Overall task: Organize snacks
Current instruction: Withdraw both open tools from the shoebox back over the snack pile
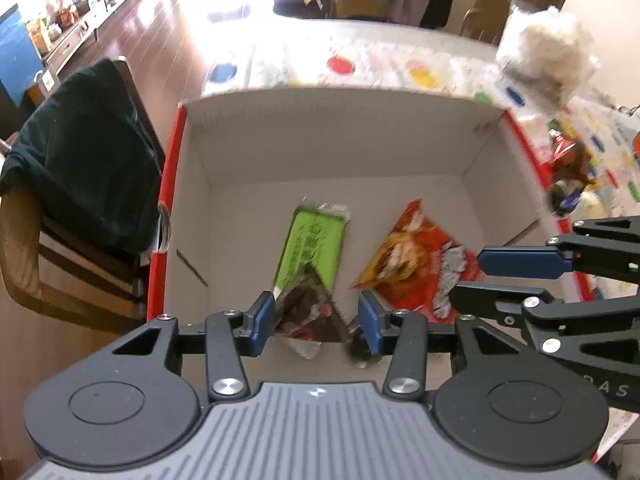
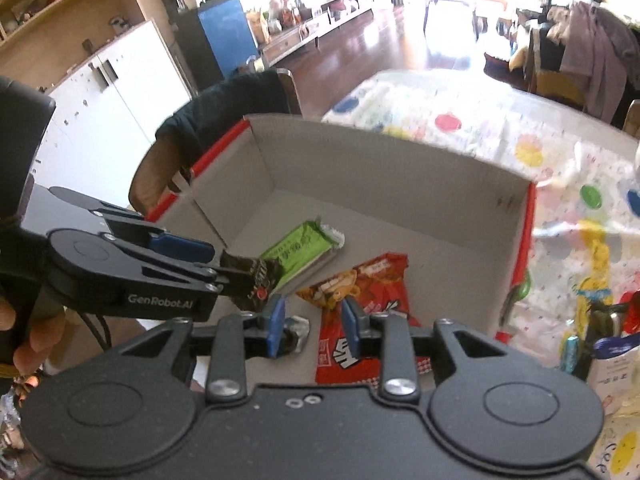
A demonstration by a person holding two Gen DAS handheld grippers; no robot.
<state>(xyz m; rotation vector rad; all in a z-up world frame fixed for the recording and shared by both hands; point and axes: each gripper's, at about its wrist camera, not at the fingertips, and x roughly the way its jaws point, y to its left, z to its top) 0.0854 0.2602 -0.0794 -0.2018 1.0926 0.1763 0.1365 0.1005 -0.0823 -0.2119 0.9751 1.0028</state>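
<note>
Cardboard box (image 1: pixel 340 136), red outside and pale inside, sits open on a spotted tablecloth (image 2: pixel 460 120). On its floor I see a green foil snack bar (image 1: pixel 314 244) beside an orange-red crinkled snack bag (image 1: pixel 416 264), apart from each other. My left gripper (image 1: pixel 316 322) has its blue pads part-way apart with a dark triangular wrapped snack (image 1: pixel 308 312) between them; the near pad seems to touch it, though blur keeps me from calling it a grip. My right gripper (image 2: pixel 312 320) stands narrowly parted over the orange-red bag, nothing pinched. More packets (image 2: pixel 600 320) lie on the table outside the box.
</note>
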